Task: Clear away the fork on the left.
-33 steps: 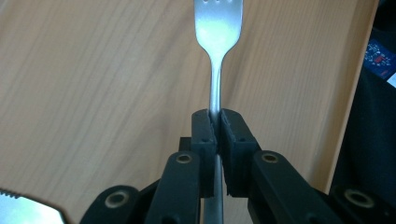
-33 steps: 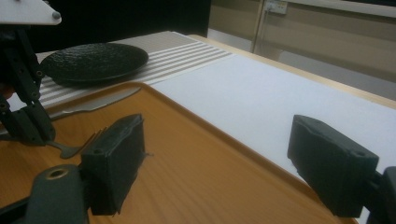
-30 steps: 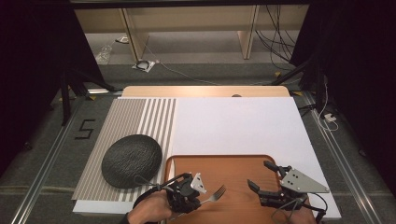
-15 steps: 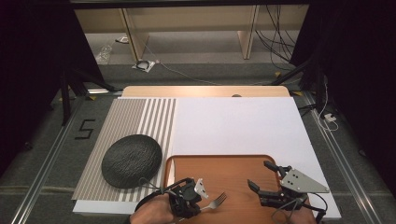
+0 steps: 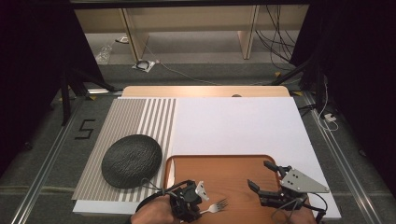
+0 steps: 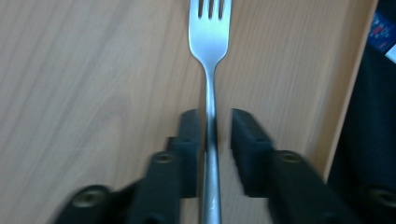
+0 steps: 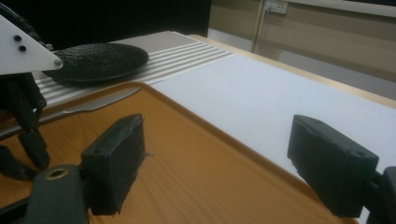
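Left gripper [image 6: 212, 140] of ours has just been opening, released; the fork [image 6: 210, 60] lies between its jaws, tines pointing away, on the tray [image 6: 93, 70].

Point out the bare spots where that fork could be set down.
Roomiest: the white mat between the striped placemat and the table's right edge. The wooden tray is bare ahead of both grippers. Crowded: the dark plate, and the tray's near edge around the fork.

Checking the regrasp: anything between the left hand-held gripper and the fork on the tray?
Nothing visible. In the left gripper view the fork handle already runs between the jaws of the left hand-held gripper, which have just been opening; one jaw lies against the handle, the other stands clear. Only bare wooden tray surrounds it.
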A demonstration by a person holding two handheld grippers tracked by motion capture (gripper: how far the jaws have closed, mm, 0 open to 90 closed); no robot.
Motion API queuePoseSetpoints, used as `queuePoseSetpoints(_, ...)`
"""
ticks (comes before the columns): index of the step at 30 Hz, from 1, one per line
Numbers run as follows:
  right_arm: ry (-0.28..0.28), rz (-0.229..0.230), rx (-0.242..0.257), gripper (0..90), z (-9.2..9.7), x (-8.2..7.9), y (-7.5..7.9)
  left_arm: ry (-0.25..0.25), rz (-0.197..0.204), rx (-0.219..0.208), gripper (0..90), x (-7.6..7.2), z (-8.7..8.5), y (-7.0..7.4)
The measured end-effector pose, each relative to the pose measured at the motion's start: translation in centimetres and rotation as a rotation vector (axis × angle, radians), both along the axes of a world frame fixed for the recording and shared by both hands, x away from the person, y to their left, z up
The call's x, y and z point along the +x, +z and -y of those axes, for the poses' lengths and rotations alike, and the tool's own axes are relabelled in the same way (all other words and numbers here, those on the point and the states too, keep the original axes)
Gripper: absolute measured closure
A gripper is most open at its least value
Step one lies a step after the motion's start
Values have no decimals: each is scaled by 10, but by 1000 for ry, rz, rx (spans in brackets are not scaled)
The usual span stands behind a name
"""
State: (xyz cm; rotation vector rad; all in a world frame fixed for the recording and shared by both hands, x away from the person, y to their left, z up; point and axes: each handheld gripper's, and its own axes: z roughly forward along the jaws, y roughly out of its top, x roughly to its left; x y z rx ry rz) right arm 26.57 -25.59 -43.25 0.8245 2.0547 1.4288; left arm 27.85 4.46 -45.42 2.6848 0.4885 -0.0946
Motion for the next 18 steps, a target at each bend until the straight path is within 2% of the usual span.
queuePoseSetpoints(2,2,1,1,198,0,0,0,-5,22,-26,702,-2,0,3)
queuePoseSetpoints(3,0,-4,-8,199,0,0,0,-5,22,-26,710,-2,0,3)
queuePoseSetpoints(4,1,-3,-9,199,0,0,0,-15,39,-48,726,-4,1,5)
queuePoseSetpoints(6,1,-3,-7,198,0,0,0,-30,52,-63,763,-6,2,6)
queuePoseSetpoints(9,3,1,-4,198,0,0,0,-34,66,-64,825,-8,3,6)
queuePoseSetpoints(12,1,-4,-9,198,0,-1,0,-55,66,-71,894,-11,6,5)
queuePoseSetpoints(18,3,0,-4,199,0,0,0,-79,48,-54,896,-13,9,-1)
